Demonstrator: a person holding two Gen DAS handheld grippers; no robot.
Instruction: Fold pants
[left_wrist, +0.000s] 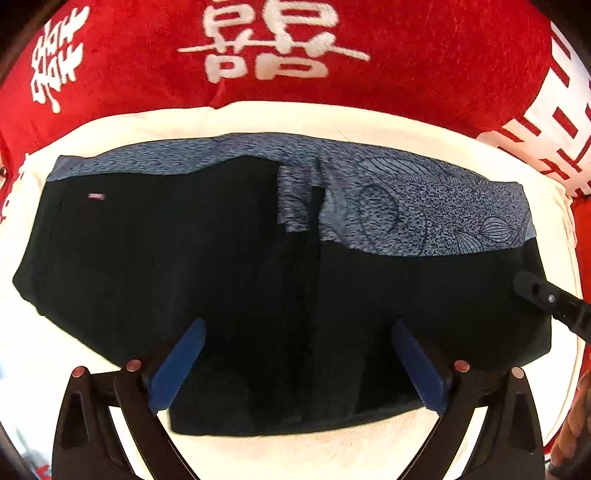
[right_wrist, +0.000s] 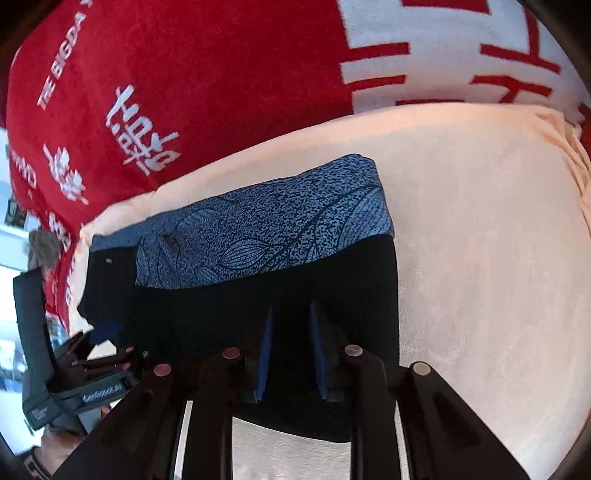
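Black pants (left_wrist: 221, 277) with a blue patterned waistband (left_wrist: 406, 206) lie folded flat on a white cloth (left_wrist: 295, 454). My left gripper (left_wrist: 298, 322) hovers over their near edge, its blue pads (left_wrist: 181, 365) spread wide with nothing pinched between them. My right gripper (right_wrist: 292, 305) hangs over the right end of the pants (right_wrist: 332, 280), its blue pads (right_wrist: 265, 350) only a narrow gap apart. Black cloth shows in that gap, and whether the pads press on it is unclear. The right gripper's tip (left_wrist: 535, 291) reaches in over the pants' right edge. The left gripper (right_wrist: 85, 365) appears at the far left.
A red blanket (left_wrist: 424, 55) with white characters lies under and beyond the white cloth (right_wrist: 480, 240). A hand (left_wrist: 576, 424) holds the right gripper at the lower right edge. Another hand (right_wrist: 48, 446) shows at the lower left.
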